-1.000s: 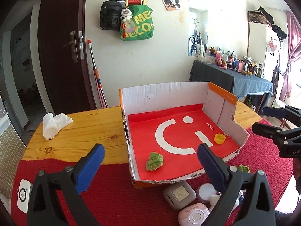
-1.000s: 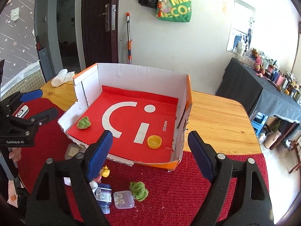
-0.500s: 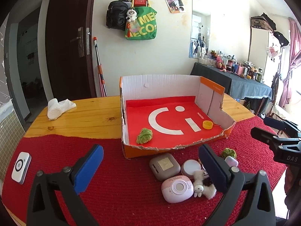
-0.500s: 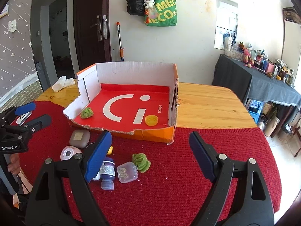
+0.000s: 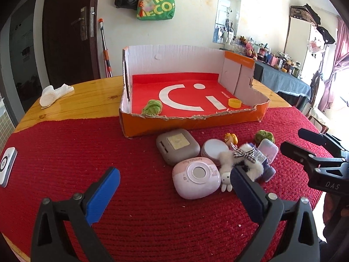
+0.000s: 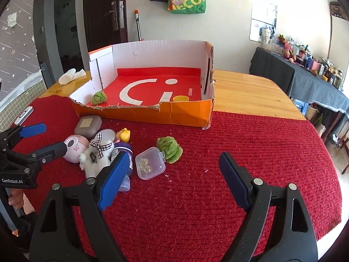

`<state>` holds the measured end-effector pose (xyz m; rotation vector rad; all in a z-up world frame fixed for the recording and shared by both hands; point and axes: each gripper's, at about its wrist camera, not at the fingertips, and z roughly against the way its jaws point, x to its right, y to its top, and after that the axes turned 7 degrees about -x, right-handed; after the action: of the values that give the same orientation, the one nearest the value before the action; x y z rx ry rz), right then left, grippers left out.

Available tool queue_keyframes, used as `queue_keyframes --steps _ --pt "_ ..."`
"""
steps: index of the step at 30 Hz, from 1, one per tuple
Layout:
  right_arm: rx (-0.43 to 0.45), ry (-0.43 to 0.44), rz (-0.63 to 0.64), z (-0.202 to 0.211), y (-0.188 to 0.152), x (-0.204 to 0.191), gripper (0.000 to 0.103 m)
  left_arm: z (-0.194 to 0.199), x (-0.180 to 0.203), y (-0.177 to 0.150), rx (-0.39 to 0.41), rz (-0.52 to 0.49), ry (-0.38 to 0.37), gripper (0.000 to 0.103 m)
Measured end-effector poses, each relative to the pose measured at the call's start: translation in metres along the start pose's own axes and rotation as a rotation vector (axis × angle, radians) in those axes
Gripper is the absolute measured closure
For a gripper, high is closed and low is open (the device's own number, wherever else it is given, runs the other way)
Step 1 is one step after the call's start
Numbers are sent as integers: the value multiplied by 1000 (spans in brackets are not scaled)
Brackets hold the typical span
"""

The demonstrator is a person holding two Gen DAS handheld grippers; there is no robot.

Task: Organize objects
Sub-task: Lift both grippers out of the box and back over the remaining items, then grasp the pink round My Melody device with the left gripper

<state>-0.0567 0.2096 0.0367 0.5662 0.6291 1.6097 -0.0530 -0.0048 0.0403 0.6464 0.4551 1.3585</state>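
Note:
An open cardboard box (image 5: 260, 111) (image 6: 185, 114) with a red floor stands on the table; inside lie a green knitted ball (image 5: 152, 107) (image 6: 99, 97) and a yellow cap (image 5: 234, 103) (image 6: 180, 98). In front of it on the red mat lies a heap: a grey case (image 5: 177, 146), a pink round device (image 5: 196, 178), a white plush rabbit (image 5: 240, 166) (image 6: 98, 155), a purple bottle (image 6: 125, 163), a clear small box (image 6: 150, 163) and a second green ball (image 6: 170, 149). My left gripper (image 5: 174, 187) hangs open over the mat before the heap. My right gripper (image 6: 172, 172) is open, empty, near the clear box.
A white phone-like device (image 5: 5, 169) lies at the mat's left edge. A rolled white cloth (image 5: 54, 93) rests on the bare wood behind. The wooden table (image 6: 250, 96) is bare right of the box. A cluttered dark side table (image 6: 305, 76) stands beyond.
Both grippers have drawn back from the box and sunk toward the mat, so the heap of small things now lies just ahead of them. Their jaws stay apart.

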Motion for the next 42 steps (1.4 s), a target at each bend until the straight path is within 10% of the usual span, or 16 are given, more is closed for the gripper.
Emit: queue_keyframes --steps 42 --pt "-101 21 -18 -30 -2 1 19 -39 1 15 -119 -66 42 0"
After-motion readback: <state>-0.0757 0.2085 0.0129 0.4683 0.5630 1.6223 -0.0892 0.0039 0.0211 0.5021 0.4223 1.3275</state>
